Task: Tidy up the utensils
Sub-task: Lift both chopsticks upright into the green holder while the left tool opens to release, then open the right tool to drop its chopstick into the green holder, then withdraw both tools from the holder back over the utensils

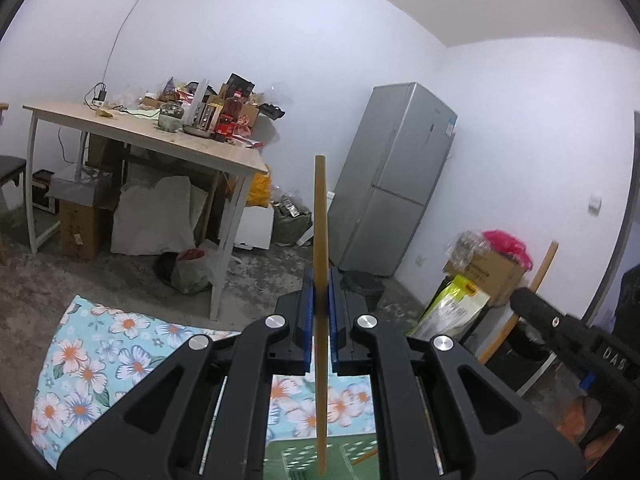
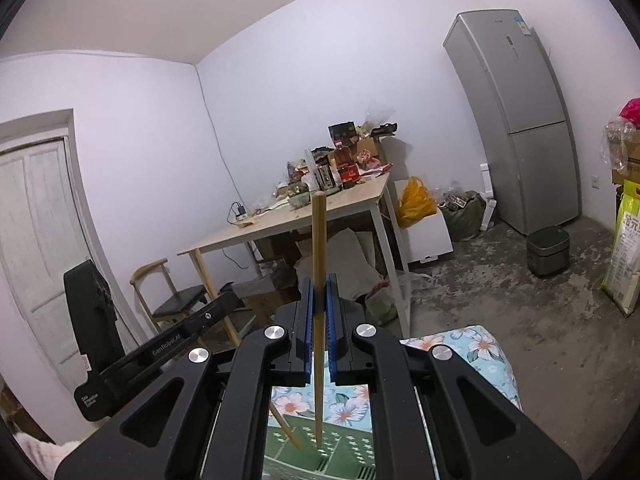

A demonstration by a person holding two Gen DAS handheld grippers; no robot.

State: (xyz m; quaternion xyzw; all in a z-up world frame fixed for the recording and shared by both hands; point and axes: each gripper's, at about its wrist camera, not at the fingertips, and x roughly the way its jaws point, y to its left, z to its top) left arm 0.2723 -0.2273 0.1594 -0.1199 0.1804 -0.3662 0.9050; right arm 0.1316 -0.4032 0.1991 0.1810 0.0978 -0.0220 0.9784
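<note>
Closest to us, our left gripper [image 1: 321, 300] is clamped on one wooden chopstick [image 1: 320, 216], held upright; our right gripper [image 2: 320, 300] pinches a second chopstick [image 2: 319, 240] the same way. Both sticks hang above the green patterned box [image 2: 344, 444] sitting on the floral cloth [image 1: 100, 356]. To do this well, we judge we should keep both sticks vertical, bring their tips level, and lower them together into one compartment. We count two chopsticks, two grippers and one box.
</note>
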